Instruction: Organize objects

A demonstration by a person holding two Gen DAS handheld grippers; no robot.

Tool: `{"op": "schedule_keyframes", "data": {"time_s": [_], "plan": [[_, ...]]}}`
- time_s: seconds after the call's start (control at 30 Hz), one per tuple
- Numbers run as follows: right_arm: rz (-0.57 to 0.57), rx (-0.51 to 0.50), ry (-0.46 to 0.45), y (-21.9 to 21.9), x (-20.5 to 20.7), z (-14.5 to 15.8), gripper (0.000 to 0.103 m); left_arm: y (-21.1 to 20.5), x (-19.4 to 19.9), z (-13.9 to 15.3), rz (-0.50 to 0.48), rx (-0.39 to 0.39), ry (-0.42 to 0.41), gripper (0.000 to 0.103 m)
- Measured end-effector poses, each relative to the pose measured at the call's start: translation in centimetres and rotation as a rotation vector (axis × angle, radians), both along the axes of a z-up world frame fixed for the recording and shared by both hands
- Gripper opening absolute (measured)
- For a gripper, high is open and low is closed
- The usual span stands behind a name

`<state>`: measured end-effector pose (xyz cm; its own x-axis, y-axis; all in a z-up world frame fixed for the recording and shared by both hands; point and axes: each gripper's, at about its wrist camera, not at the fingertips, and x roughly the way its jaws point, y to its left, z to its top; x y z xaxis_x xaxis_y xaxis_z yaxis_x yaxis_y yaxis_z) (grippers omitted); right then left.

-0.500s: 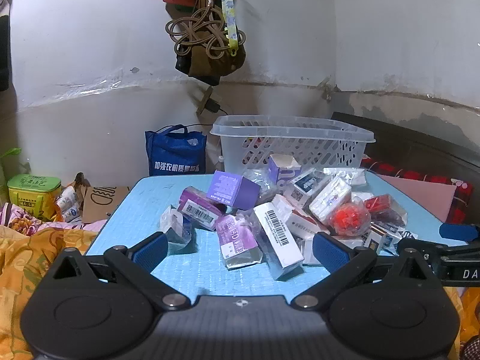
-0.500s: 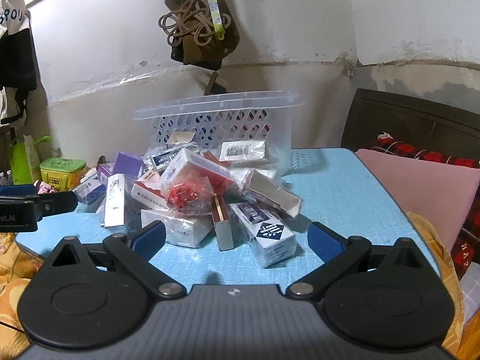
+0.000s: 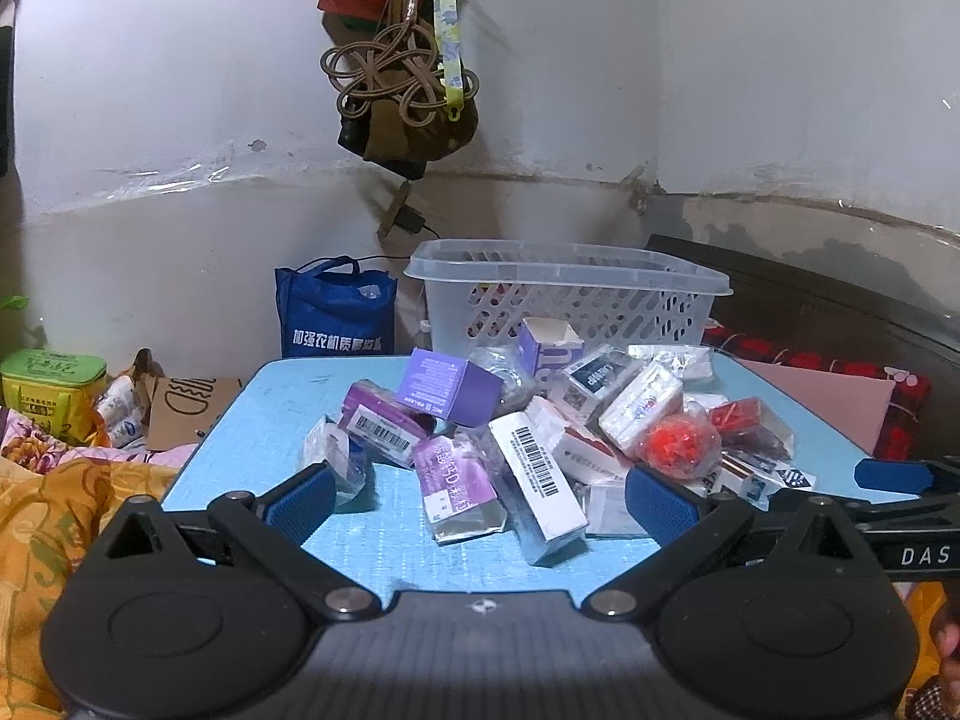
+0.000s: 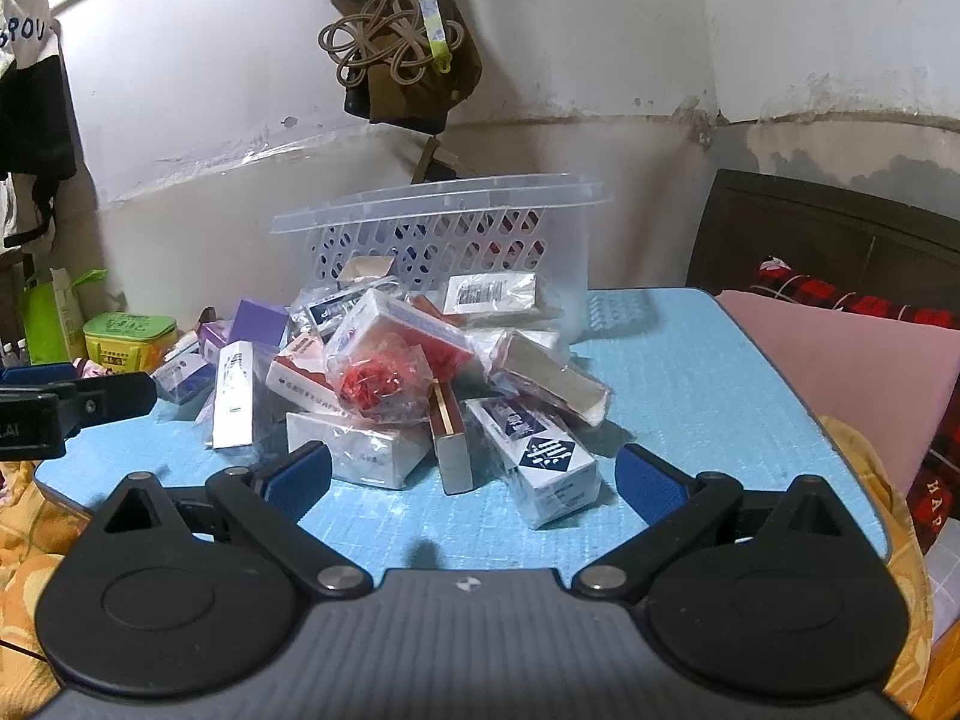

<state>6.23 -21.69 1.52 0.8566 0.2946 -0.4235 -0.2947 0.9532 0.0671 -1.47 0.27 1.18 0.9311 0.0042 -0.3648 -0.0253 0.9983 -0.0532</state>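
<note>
Nothing moved; one basket point(image 3: 564, 300), two tools.

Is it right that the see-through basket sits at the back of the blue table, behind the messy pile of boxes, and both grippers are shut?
Not quite. The basket does sit at the back of the blue table, behind the pile of boxes, but both wrist views show the left gripper and right gripper wide open, holding nothing.

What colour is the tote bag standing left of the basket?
Dark blue with white lettering: the tote bag, clearest in the left wrist view, beside the basket.
</note>
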Motion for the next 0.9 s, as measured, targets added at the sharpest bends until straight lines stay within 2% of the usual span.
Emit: {"op": "schedule_keyframes", "data": {"time_s": [0.4, 0.53, 0.63, 0.77, 0.9], "plan": [[0.004, 0.002, -0.002, 0.08, 0.01, 0.02, 0.103, 0.07, 0.22, -0.27, -0.006, 0.011, -0.011, 0.103], [0.012, 0.024, 0.007, -0.1, 0.23, 0.04, 0.103, -0.27, -0.23, -0.04, 0.004, 0.044, -0.038, 0.103], [0.027, 0.043, 0.005, -0.26, 0.33, 0.03, 0.103, -0.31, -0.43, 0.23, -0.021, 0.038, -0.046, 0.103], [0.035, 0.059, 0.015, -0.16, 0.47, 0.0, 0.103, -0.44, -0.23, 0.18, -0.024, 0.039, -0.03, 0.103], [-0.006, 0.016, 0.009, 0.19, 0.43, 0.09, 0.103, -0.2, -0.04, -0.01, -0.027, 0.022, -0.009, 0.103]]}}
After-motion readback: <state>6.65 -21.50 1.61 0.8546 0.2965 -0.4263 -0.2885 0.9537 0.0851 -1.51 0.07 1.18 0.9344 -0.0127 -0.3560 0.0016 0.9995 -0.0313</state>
